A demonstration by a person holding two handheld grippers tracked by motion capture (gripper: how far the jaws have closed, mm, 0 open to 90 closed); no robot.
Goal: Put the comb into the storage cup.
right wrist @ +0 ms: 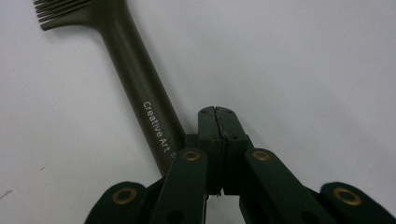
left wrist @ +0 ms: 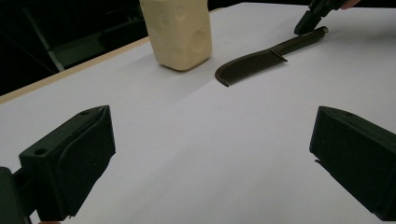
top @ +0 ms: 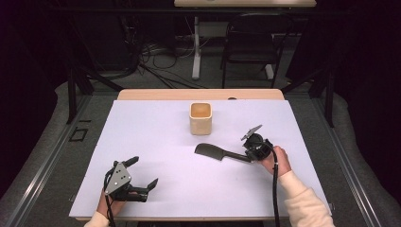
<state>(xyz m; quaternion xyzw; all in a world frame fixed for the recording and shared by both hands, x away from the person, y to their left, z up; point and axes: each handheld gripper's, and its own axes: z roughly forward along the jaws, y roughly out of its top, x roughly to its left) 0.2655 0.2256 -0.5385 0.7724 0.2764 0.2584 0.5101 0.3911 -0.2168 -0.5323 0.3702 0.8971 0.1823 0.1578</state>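
Note:
A dark comb (top: 215, 152) lies flat on the white table cover, teeth end to the left, just in front of a cream square cup (top: 200, 118). My right gripper (top: 248, 158) is at the comb's handle end. In the right gripper view its jaws (right wrist: 217, 114) are shut against each other with nothing between them, and the comb handle (right wrist: 140, 93), printed "Creative Art", runs close along their left side. My left gripper (top: 142, 172) rests near the front left of the table, open and empty. In the left gripper view (left wrist: 211, 114) the comb (left wrist: 261, 60) and cup (left wrist: 177, 32) lie ahead.
The white cover (top: 156, 142) spans the tabletop, with a wooden edge (top: 156, 94) showing at the far side. A chair and cables stand on the floor beyond the table. In the left gripper view the right gripper's tip (left wrist: 310, 18) sits by the comb handle.

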